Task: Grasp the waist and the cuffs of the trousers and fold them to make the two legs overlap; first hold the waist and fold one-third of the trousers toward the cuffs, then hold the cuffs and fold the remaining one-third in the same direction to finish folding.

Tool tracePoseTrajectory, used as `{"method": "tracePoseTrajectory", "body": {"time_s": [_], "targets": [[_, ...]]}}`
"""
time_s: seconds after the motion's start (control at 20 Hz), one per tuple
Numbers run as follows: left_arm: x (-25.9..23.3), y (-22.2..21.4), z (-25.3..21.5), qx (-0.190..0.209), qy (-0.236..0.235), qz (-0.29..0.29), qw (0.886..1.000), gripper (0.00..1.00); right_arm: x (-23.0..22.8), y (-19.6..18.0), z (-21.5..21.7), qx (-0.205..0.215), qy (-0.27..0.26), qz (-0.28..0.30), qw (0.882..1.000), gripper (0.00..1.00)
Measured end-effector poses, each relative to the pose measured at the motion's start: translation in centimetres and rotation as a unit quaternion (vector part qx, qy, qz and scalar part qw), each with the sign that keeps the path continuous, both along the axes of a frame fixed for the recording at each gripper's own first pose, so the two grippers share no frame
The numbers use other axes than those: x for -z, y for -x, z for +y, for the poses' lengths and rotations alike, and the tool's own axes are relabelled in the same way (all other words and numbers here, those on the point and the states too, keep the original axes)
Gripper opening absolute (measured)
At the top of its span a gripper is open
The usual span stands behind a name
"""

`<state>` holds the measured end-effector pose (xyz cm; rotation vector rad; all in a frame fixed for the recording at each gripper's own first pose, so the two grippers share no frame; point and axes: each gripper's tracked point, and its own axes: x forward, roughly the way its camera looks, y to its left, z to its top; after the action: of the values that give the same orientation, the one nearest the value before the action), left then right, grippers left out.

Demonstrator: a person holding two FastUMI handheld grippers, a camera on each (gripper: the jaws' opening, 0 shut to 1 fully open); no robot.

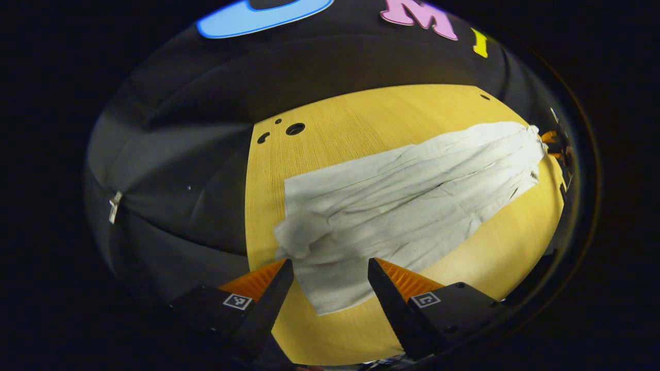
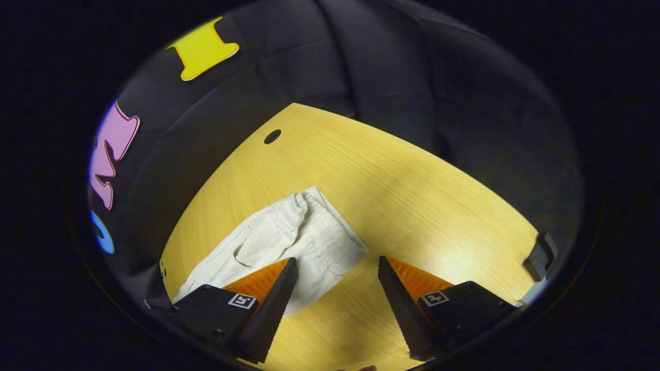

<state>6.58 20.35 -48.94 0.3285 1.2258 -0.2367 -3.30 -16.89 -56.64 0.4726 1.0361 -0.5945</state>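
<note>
**One pair of trousers flat on the bench, both tongs open above it**

In the left gripper view, the left tongs (image 1: 330, 270) stood wide apart over the near end of the trousers (image 1: 402, 201), gripping nothing; cloth showed in the gap between the two fingers. The single pair of pale trousers lay stretched out and wrinkled on the wooden bench (image 1: 361, 118), running from the near cuff end at lower left away to the upper right. At that far end a bit of the other gripper showed against the cloth; whether it touched could not be told. Three dark holes (image 1: 295, 129) sat together in the bench top near its left edge, and one more near the far right.

In the right gripper view, the right tongs (image 2: 337, 268) were likewise wide open and held nothing. The gathered waist (image 2: 309, 216) of the trousers lay on the bench (image 2: 412, 196) just ahead of the left finger, which overlapped the cloth in the picture. One hole (image 2: 272, 136) marked the bench farther off.
</note>
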Motion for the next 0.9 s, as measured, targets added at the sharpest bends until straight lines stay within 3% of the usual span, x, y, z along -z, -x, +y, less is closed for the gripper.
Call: {"method": "tracePoseTrajectory", "body": {"time_s": [0.2, 0.4, 0.45, 0.55, 0.65, 0.7, 0.8, 0.9], "targets": [[-1.1, 1.4, -3.0, -0.060, 0.072, -0.012, 0.996, 0.96, 1.3, -1.0, 0.1, 0.036, 0.023, 0.002, 0.999, 0.99], [-2.1, 2.0, -5.8, -0.147, 0.166, -0.020, 0.975, 0.96, 1.7, -1.2, -1.2, 0.091, 0.051, 0.023, 0.994, 0.97], [-2.4, 2.3, -5.7, -0.171, 0.179, -0.022, 0.969, 0.96, 2.1, -0.7, -1.7, 0.099, 0.062, 0.037, 0.992, 0.92], [-2.1, 3.2, -5.5, -0.213, 0.198, -0.016, 0.957, 0.95, 2.4, -0.6, -1.1, 0.089, 0.045, 0.039, 0.994, 0.47], [-1.7, 3.6, -5.2, -0.257, 0.216, -0.013, 0.942, 0.95, 2.4, -0.9, -1.2, 0.108, 0.034, 0.016, 0.993, 0.14], [-1.4, 3.9, -5.1, -0.280, 0.226, -0.008, 0.933, 0.95, 2.4, -0.9, -1.4, 0.116, 0.030, 0.003, 0.993, 0.18], [-0.1, 4.8, -5.3, -0.327, 0.246, 0.013, 0.912, 0.95, 2.2, -0.9, -1.4, 0.120, 0.027, -0.004, 0.992, 0.18], [0.7, 5.1, -5.3, -0.383, 0.266, 0.034, 0.884, 0.95, 2.1, -0.8, -1.4, 0.117, 0.029, 0.002, 0.993, 0.18]]}}
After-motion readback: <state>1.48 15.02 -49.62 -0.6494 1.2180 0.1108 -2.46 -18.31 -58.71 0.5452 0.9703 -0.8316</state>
